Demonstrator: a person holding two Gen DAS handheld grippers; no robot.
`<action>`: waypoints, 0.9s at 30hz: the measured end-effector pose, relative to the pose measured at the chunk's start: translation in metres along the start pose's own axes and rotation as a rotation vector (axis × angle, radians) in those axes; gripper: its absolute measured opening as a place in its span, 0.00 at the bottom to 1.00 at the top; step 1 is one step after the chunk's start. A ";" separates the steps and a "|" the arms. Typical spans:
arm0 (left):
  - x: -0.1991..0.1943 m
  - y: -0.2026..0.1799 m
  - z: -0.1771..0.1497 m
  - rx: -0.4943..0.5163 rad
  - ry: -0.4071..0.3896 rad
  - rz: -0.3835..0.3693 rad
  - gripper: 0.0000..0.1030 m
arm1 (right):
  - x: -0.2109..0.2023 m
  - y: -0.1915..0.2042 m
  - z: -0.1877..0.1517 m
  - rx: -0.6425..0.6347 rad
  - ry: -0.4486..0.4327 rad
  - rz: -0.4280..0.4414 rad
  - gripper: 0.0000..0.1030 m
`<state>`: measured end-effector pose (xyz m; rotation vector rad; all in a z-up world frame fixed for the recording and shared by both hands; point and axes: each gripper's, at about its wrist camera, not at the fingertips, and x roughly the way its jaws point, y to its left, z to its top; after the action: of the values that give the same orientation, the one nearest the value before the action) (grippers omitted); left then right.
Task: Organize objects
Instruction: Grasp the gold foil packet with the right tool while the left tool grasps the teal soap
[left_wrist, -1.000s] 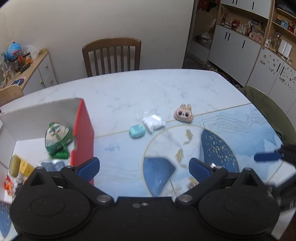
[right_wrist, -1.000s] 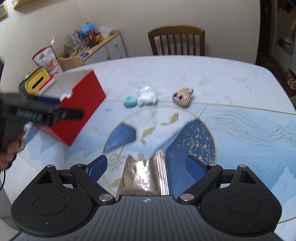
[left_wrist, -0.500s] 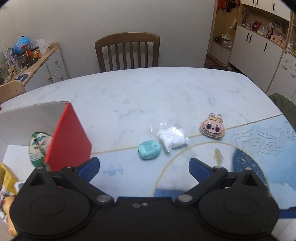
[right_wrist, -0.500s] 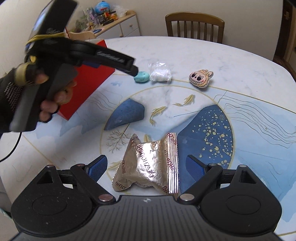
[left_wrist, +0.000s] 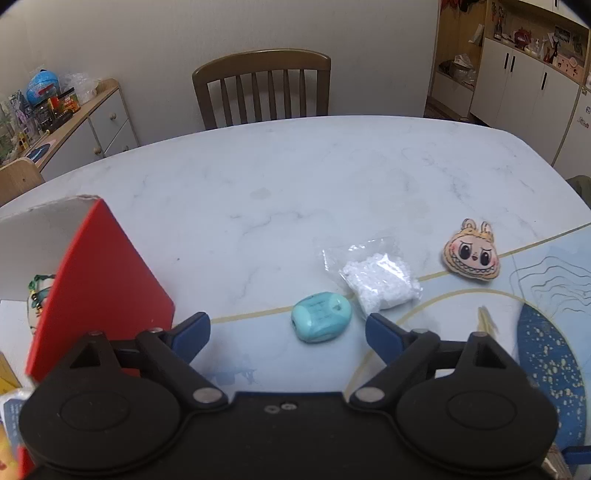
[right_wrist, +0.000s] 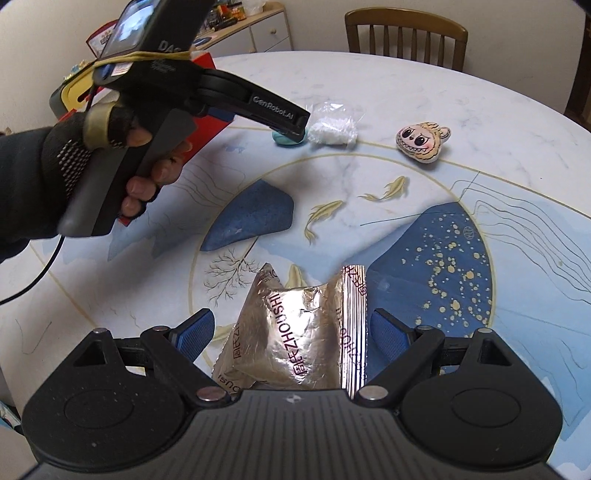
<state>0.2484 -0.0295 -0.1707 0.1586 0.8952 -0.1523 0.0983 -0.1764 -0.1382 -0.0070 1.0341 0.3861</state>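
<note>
My left gripper (left_wrist: 288, 329) is open, low over the table, and a teal pebble-shaped object (left_wrist: 320, 326) lies just beyond the gap, nearer its right finger. A clear bag of white granules (left_wrist: 380, 284) touches the teal object's right side. A plush monster face (left_wrist: 470, 255) lies farther right. The red box (left_wrist: 92, 280) with a white inside stands at the left. My right gripper (right_wrist: 291, 334) is open with a crinkled silver foil packet (right_wrist: 299, 336) lying flat between its fingers. In the right wrist view the left gripper (right_wrist: 291, 125), held by a gloved hand (right_wrist: 110, 155), covers part of the teal object (right_wrist: 282, 140).
A green patterned item (left_wrist: 37, 295) shows inside the box. A wooden chair (left_wrist: 262, 88) stands at the table's far edge, a sideboard (left_wrist: 85, 122) with clutter at the back left. The marble table (left_wrist: 332, 177) carries a blue-and-gold printed mat (right_wrist: 424, 236).
The left gripper has swung away from the box and forward toward the teal object, which now sits at its fingertips. The right gripper has closed in on the foil packet.
</note>
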 end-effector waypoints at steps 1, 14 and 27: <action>0.002 0.000 0.000 0.004 0.003 -0.003 0.85 | 0.001 0.000 0.000 -0.001 0.005 0.002 0.89; 0.013 -0.005 -0.001 0.049 0.001 -0.038 0.59 | 0.009 0.007 -0.001 -0.044 0.022 -0.007 0.85; 0.006 -0.003 -0.002 0.056 -0.015 -0.083 0.35 | 0.006 0.008 -0.005 -0.041 0.011 -0.007 0.56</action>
<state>0.2497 -0.0326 -0.1765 0.1722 0.8839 -0.2550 0.0947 -0.1684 -0.1441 -0.0500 1.0362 0.4010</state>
